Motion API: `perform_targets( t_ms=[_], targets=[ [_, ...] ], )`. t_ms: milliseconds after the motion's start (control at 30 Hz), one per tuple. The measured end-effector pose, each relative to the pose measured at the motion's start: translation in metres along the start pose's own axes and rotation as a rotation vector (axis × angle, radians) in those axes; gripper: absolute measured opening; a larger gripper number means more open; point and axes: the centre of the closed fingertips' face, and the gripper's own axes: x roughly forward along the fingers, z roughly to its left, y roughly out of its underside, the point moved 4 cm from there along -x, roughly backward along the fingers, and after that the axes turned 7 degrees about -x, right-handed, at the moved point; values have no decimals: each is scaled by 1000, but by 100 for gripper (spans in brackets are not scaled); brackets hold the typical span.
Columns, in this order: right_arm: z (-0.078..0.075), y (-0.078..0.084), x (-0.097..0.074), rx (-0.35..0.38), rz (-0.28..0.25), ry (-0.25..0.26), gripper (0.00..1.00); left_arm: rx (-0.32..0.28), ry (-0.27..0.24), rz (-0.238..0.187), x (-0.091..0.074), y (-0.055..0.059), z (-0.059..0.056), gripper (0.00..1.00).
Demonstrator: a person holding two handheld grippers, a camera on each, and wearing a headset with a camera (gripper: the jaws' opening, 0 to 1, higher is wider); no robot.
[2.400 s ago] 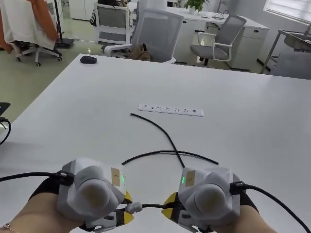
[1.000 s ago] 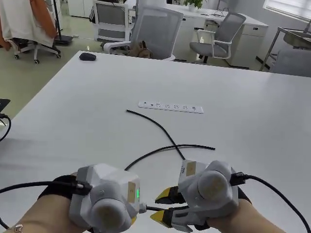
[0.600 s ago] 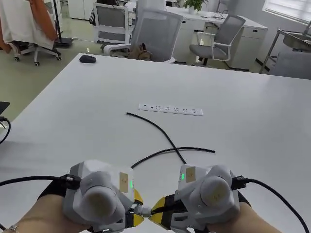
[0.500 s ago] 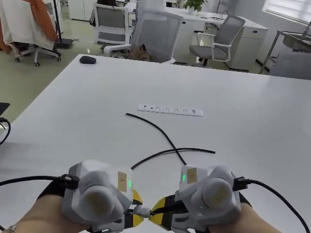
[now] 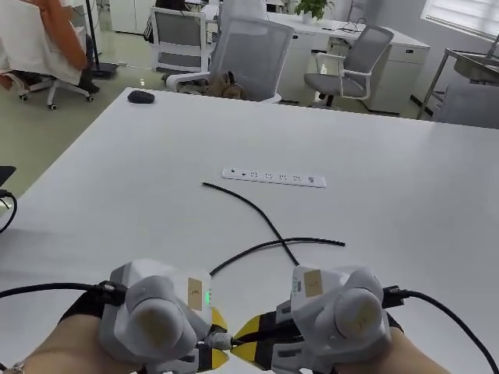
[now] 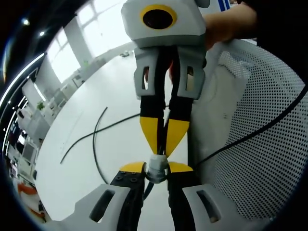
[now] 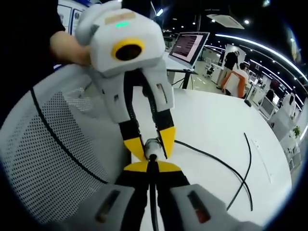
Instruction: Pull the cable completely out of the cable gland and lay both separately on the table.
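Low in the head view, our left hand-held gripper (image 5: 214, 340) is clamped on the cable gland (image 6: 157, 166); our right hand-held gripper (image 5: 248, 343), facing it, pinches the cable (image 7: 152, 188). Higher on the surface (image 5: 374, 187) lies a power strip (image 5: 273, 177).

The table (image 5: 374, 156) looks smooth and matt, the cable (image 5: 312, 241) matt rubber, the cable gland (image 6: 157, 166) pale plastic.

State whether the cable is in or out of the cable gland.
In: the cable, pinched by the right hand-held gripper, enters the cable gland in the left hand-held gripper.
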Motion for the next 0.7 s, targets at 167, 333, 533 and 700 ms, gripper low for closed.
perform_targets(
  t_ms=[167, 333, 533, 700],
  targets=[
    [-1, 4, 1, 18, 17, 6, 2, 17, -21, 26, -1, 3, 1, 18],
    [-2, 8, 0, 31, 33, 11, 2, 5, -36, 33, -2, 4, 3, 18],
    [-6, 14, -2, 65, 60, 37, 2, -10, -68, 55, -5, 9, 9, 18],
    [-10, 21, -4, 81, 96, 68, 2, -26, -90, 72, -7, 13, 13, 18]
  ],
)
